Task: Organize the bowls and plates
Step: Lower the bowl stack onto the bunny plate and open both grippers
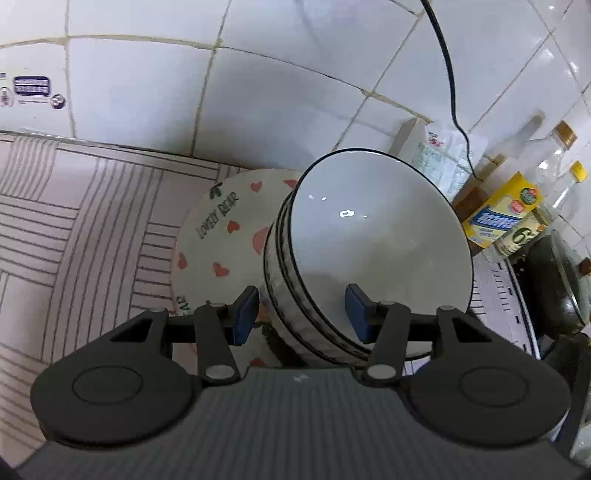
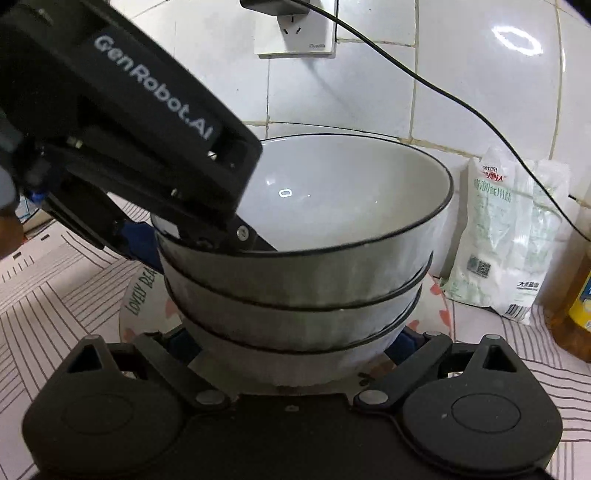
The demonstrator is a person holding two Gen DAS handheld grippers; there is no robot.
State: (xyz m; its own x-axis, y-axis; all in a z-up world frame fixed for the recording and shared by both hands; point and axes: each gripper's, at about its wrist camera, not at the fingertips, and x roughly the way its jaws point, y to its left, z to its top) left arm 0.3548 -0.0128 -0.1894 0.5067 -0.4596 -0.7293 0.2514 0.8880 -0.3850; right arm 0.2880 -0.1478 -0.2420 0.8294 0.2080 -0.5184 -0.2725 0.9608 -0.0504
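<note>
countertop (image 1: pixel 92 229) under a pale cloth printed with grey line blocks, backed by a white tiled wall (image 1: pixel 277 103). plate (image 1: pixel 218 229), white with red hearts and the words "lovely bear", lying flat on the cloth near the wall. stack of three bowls (image 2: pixel 295 280), white with dark rims, nested and standing on the plate. left gripper (image 1: pixel 301 314), black with blue pads, straddling the near rim of the stack: one finger inside the top bowl, the other outside the wall, jaws roughly half open with gaps visible at both pads, so no grip on the stack. right gripper (image 2: pixel 291 343), low at the base of the stack, its fingers either side of the bottom bowl; tips hidden behind the bowl, so whether they press on it cannot be told. salt bag (image 2: pixel 509 236), white, leaning against the wall just beside the stack. bottles (image 1: pixel 517 214) with yellow labels beyond the bag. black cable (image 2: pixel 443 88) running from a wall socket (image 2: pixel 295 33) across the tiles.
</note>
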